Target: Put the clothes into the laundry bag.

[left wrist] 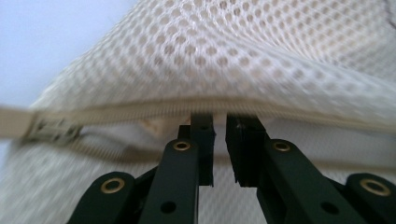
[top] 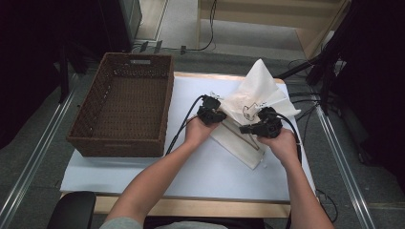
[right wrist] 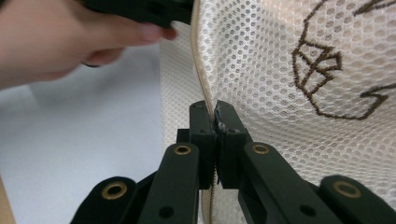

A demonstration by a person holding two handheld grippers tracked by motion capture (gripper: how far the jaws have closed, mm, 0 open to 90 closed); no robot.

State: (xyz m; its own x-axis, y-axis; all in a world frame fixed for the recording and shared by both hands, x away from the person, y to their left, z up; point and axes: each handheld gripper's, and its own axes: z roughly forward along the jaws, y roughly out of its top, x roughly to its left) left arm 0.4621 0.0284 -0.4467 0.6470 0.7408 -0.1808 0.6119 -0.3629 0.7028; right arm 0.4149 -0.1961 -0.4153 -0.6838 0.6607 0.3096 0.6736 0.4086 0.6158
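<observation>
At nine o'clock on the white surface (top: 143, 167) sits a brown woven basket (top: 125, 102), well apart from the work. Near the centre, leaning toward one o'clock, lies a cream mesh laundry bag (top: 255, 93) with a brown embroidered figure (right wrist: 327, 74); its upper part is lifted into a peak while its lower part rests flat on the surface. The left tool (top: 211, 112) is at the bag's nine-o'clock edge; in the left gripper view its jaws stand slightly apart under the zipper band (left wrist: 140, 112), with a narrow gap and nothing pinched. The right tool (top: 260, 125) is at the bag's five o'clock; its jaws are pressed together, clamped on the zipper edge (right wrist: 205, 88).
</observation>
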